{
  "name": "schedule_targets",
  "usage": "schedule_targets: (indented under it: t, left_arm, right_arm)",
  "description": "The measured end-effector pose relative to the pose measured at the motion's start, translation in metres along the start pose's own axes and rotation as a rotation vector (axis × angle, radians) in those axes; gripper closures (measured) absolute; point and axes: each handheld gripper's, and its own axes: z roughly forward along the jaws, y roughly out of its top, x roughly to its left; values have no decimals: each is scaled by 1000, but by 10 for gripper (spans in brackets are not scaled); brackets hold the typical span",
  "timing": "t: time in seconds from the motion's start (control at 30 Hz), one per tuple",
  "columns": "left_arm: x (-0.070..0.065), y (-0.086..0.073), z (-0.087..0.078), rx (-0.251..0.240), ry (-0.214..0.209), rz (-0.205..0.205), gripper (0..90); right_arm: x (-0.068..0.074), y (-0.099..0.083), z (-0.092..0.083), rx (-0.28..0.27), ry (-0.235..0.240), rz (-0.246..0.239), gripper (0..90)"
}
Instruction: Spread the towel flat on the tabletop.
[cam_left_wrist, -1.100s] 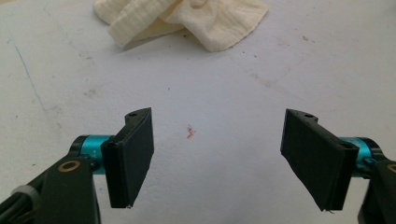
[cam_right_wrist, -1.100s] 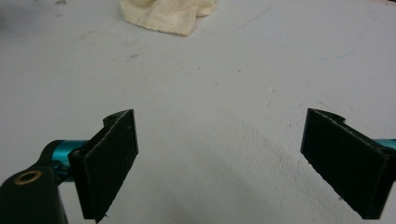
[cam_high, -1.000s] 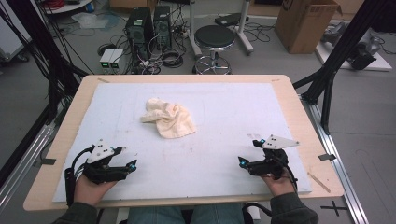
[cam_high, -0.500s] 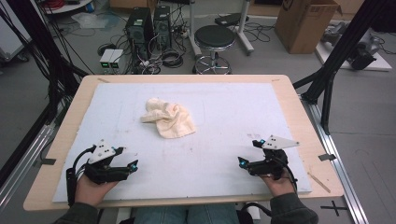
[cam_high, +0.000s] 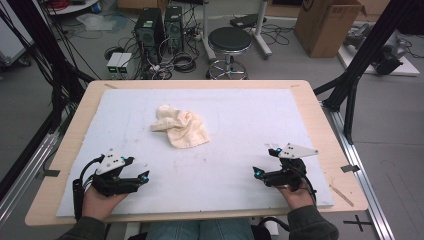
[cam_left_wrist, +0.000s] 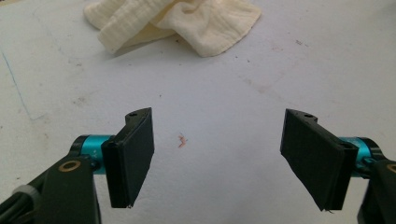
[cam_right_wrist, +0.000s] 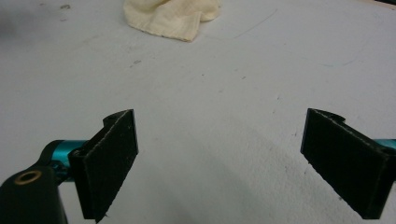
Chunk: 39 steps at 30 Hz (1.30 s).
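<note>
Cloth: a crumpled cream cloth (cam_high: 180, 128) is seen lying on the white mat (cam_high: 240, 120), a little left of the mat's middle and toward its far half.
Cloth folds: a ribbed, doubled-over fold is shown at the cloth's left side in the left gripper view (cam_left_wrist: 173, 21); a single hanging corner is shown in the right gripper view (cam_right_wrist: 173, 16).
Left tool: the left tool (cam_high: 142, 177) is held low over the mat, near and to the left of the cloth; its jaws are spread wide with nothing between them (cam_left_wrist: 217, 156).
Right tool: the right tool (cam_high: 257, 172) is held near and to the right of the cloth, well apart from it; its jaws are likewise spread wide and empty (cam_right_wrist: 219, 158).
In the way: bare mat alone is seen between each tool and the cloth; a small reddish mark (cam_left_wrist: 181, 140) is noted on the mat between the left tool's jaws.
Bench: the mat is carried by a wooden bench (cam_high: 320, 120), whose bare rim is left showing all round the cloth's mat.
Open room: wide bare mat is left to the right of the cloth and on its near side.
Beyond the bench: a black stool (cam_high: 229, 42), computer towers (cam_high: 160, 22) with tangled cables, and a cardboard box (cam_high: 327, 22) are seen on the floor past the far edge, well apart from the cloth.
Sides: black frame posts (cam_high: 350, 85) are stood just off the bench's right edge.
</note>
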Motion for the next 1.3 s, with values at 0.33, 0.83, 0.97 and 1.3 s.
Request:
schedule_targets:
  t: [0.33, 0.83, 0.97, 1.3]
  left_arm:
    - [1, 0, -1, -8, 6, -5, 265]
    - [3, 1, 1, -13, 6, -10, 266]
    - [3, 1, 0, -12, 5, -11, 266]
    - [4, 1, -2, -25, 3, -15, 267]
  right_arm:
    - [2, 14, 6, -1, 31, -20, 102]
    - [4, 62, 46, 22, 107, -36, 103]
    - [5, 74, 61, 40, 120, -42, 103]
    - [12, 111, 97, 52, 177, -43, 103]
